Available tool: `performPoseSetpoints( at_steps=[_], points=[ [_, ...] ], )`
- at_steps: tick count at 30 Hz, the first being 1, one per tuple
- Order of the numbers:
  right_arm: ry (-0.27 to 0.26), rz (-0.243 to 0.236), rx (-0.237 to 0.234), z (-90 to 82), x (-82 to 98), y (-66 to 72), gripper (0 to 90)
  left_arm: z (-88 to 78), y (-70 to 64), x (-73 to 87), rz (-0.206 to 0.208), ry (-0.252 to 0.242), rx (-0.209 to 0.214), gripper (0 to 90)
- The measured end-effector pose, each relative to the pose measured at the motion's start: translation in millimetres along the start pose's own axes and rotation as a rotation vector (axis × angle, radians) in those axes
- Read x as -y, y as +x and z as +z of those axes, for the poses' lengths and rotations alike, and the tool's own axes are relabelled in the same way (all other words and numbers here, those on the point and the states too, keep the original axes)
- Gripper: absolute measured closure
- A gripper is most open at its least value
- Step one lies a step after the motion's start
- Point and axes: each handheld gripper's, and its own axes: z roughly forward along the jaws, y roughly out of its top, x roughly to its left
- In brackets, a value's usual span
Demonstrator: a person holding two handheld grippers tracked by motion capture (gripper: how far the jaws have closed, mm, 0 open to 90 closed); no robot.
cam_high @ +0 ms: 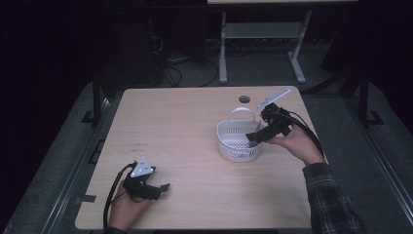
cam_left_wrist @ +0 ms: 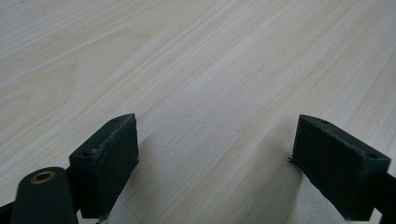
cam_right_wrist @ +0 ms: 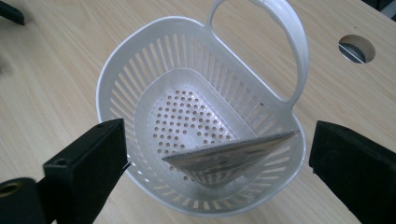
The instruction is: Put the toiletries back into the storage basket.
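Holding: basket (cam_right_wrist: 140, 70), table's (cam_high: 185, 126) 3 o'clock, contains 1 flat card (cam_right_wrist: 229, 158) leaning inside.
Right gripper (cam_right_wrist: 217, 163): jaws spread, gripping nothing.
Left gripper (cam_left_wrist: 215, 163): jaws spread, empty.

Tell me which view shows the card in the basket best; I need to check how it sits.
The right gripper view: the card is close, leaning tilted inside the white basket, between the open jaws and untouched. In the high view the right gripper covers most of it. The left gripper view looks at bare table.
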Motion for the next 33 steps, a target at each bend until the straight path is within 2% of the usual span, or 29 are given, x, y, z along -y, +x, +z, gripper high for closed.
performPoseSetpoints(
  at_steps=[8,13,18,33],
  points=[
    [-0.026,0.033,0.006,-5.2,13.2,-2.4,2.0,0.2,-0.2,0.0,-0.005,-0.002,0.0,13.7],
    [-0.051,0.07,0.007,-7.4,30.7,-7.9,1.4,0.2,0.0,-0.1,-0.004,-0.002,-0.002,13.8],
    [-0.068,0.086,0.008,-10.4,42.4,-10.8,1.0,0.2,0.1,-0.2,-0.007,-0.001,-0.003,13.8],
    [-0.103,0.119,0.029,-22.1,83.5,-5.0,1.0,0.5,0.3,-0.4,-0.01,-0.002,-0.006,13.8]
  ],
)
